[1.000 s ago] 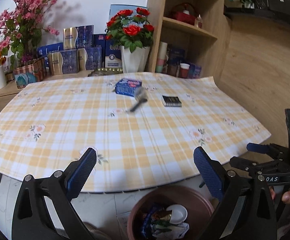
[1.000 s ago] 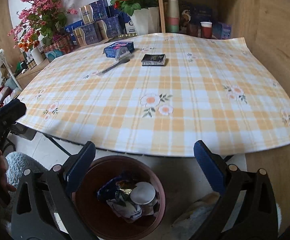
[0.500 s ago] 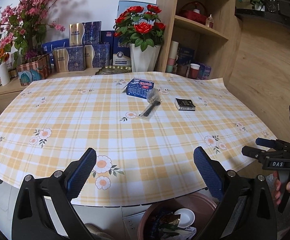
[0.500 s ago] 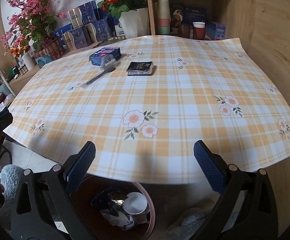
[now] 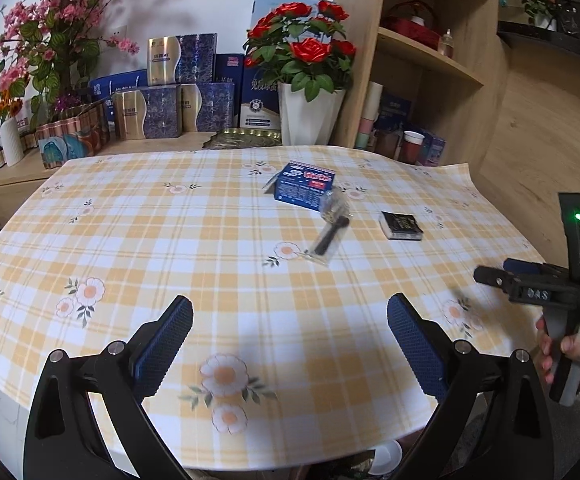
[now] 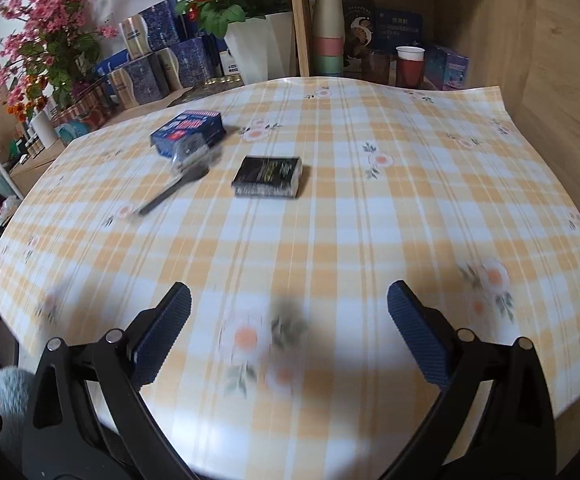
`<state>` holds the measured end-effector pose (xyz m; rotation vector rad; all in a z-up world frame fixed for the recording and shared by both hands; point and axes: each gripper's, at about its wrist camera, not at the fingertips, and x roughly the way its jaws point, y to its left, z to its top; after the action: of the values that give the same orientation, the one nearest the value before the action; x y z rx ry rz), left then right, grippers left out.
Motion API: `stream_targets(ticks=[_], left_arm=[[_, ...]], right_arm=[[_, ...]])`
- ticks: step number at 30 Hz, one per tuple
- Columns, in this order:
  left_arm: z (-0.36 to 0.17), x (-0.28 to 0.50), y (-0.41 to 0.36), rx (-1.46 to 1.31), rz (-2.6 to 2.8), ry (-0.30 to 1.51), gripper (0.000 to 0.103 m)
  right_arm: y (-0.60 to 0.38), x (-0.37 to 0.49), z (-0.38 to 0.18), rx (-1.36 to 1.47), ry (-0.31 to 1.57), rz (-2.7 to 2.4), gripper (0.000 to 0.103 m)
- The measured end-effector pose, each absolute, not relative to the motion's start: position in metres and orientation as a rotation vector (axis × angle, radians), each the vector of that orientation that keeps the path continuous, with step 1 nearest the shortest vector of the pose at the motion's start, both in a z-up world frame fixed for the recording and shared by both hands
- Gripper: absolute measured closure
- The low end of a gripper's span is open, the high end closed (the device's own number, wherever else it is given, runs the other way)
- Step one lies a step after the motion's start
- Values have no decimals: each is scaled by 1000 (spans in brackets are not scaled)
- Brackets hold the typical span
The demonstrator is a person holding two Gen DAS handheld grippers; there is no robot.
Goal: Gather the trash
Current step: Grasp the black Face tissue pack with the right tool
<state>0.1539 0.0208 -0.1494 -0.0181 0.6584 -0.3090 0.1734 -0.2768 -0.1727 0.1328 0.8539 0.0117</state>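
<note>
Left gripper (image 5: 290, 340): hanging over the near edge of the table, jaws spread wide, nothing between the pads.
Right gripper (image 6: 289, 340): likewise gaping and empty above the checked tablecloth (image 6: 370, 220); the near cloth is blurring in this view.
Left view only: showing the right gripper from the side at the right edge, a hand (image 5: 578, 344) gripping its handle, a green light glowing on it; a sliver of white cup (image 5: 386, 454) is peeking out below the table edge.
Right view only: showing the shelf niche with stacked cups (image 6: 328, 36) and a red paper cup (image 6: 409, 65).
Trash on table: blue carton (image 5: 305, 186) lying toward the far side; wrapped black utensil (image 5: 330, 234) lying just in front of it, possibly touching; small black pack (image 5: 401, 225) sitting to the right, apart from both.
Surroundings: white vase of red roses (image 5: 308, 80) and blue-gold boxes (image 5: 169, 92) standing behind the table.
Obstructions: nothing lying between either gripper and the trash.
</note>
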Motion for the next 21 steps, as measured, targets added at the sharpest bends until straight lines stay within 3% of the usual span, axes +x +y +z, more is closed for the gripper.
stream_targets(ticks=[13,19,20,21], left_arm=[[-169,216,-3,20,-378,695,8],[-181,254,-26,23,-451,744,17],[-183,259,-31,28,-465,754,19],[-185,267,-38,41,-483,768,21]], right_arm=[[-259,307,-202,199,945,-40,6],[-250,338,-216,191,1003,-75,7],[-248,339,-217,170,1006,-81,11],[-247,340,-218,155,1008,-80,22]])
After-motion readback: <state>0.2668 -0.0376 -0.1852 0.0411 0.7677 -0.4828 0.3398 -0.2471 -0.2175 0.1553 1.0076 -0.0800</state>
